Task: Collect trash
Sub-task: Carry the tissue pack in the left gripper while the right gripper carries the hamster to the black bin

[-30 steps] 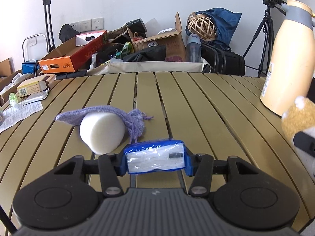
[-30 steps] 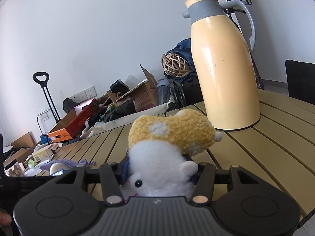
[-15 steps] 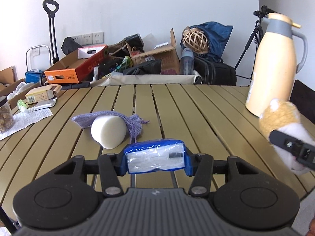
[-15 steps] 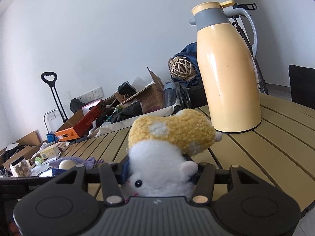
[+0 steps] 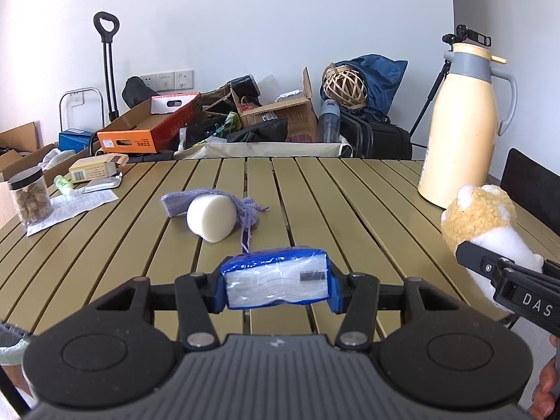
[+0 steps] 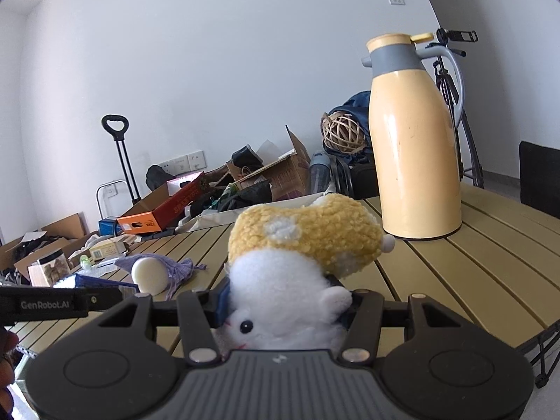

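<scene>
My left gripper (image 5: pixel 275 288) is shut on a blue and clear tissue packet (image 5: pixel 276 281), held above the near edge of the slatted table (image 5: pixel 350 210). My right gripper (image 6: pixel 281 306) is shut on a yellow and white plush hamster (image 6: pixel 301 252), held above the table's right side; the plush also shows in the left wrist view (image 5: pixel 479 220). A white foam cylinder (image 5: pixel 211 217) lies on a purple knitted pouch (image 5: pixel 245 210) at the table's middle left.
A tall yellow thermos jug (image 5: pixel 462 129) stands at the far right of the table. A jar of nuts (image 5: pixel 29 196), paper sheets (image 5: pixel 75 203) and a small box (image 5: pixel 96 171) lie at the left edge. Boxes and bags are piled behind the table. A dark chair (image 5: pixel 528 182) stands right.
Both grippers have drawn back and up from the table with their loads. The foam cylinder and the jug now look farther away.
</scene>
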